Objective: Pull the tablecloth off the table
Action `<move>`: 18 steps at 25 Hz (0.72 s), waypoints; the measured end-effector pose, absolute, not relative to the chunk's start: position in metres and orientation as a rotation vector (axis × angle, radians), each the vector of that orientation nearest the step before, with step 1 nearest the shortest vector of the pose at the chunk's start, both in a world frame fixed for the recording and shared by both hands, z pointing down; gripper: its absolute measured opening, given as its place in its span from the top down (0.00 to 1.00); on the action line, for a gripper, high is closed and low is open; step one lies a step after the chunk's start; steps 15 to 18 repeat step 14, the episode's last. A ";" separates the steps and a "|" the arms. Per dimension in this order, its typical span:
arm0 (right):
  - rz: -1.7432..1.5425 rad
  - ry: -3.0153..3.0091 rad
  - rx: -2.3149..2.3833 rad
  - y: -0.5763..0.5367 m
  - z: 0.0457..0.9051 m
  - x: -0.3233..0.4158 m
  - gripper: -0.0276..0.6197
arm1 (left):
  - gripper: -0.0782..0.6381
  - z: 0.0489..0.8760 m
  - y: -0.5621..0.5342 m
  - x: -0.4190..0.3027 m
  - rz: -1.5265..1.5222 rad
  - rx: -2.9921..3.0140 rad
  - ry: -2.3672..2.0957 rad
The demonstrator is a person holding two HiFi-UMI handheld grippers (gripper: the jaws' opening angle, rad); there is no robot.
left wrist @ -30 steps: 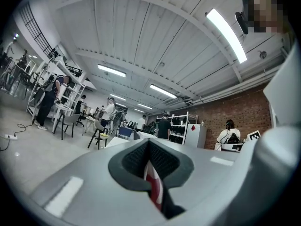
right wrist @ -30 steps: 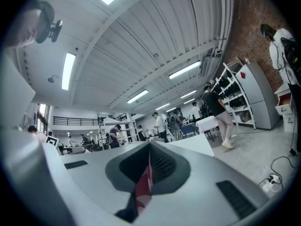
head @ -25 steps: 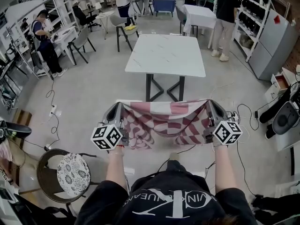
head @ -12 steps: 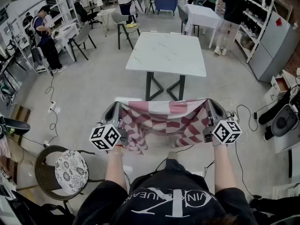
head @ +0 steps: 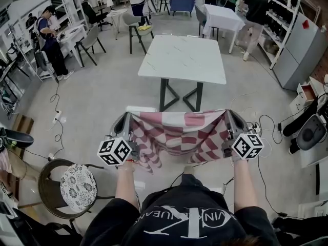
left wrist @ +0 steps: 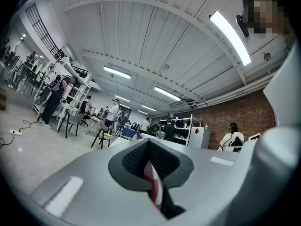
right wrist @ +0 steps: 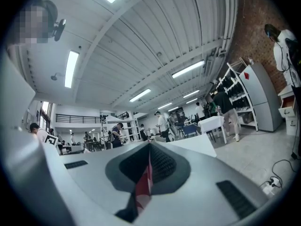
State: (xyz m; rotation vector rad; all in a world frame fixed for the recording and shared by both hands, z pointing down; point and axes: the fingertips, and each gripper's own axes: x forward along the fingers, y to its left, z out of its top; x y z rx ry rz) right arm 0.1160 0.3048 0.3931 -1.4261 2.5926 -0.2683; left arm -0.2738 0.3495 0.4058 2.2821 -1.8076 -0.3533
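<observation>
Bare desk (head: 182, 60) is seen well ahead; the tablecloth (head: 179, 132) is stretched crosswise, its ends pinched by left gripper (head: 127, 120) and right gripper (head: 229, 118) fingers.

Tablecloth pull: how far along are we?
Done: the table is bare, and the checked tablecloth hangs clear of it. In hand: left gripper and right gripper are each shut on one end of it. Left: nothing on the pull itself, it seems.

Head view steeply down from overhead; gripper views level; table (head: 182, 58) shared
</observation>
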 end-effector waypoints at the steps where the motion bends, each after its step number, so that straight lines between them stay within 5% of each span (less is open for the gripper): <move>1: -0.267 2.591 -1.427 0.305 0.393 0.116 0.94 | 0.88 0.405 0.349 -0.274 -0.352 2.285 -1.809; 18: -0.250 2.566 -1.443 0.304 0.391 0.128 0.94 | 0.88 0.402 0.342 -0.263 -0.352 2.313 -1.797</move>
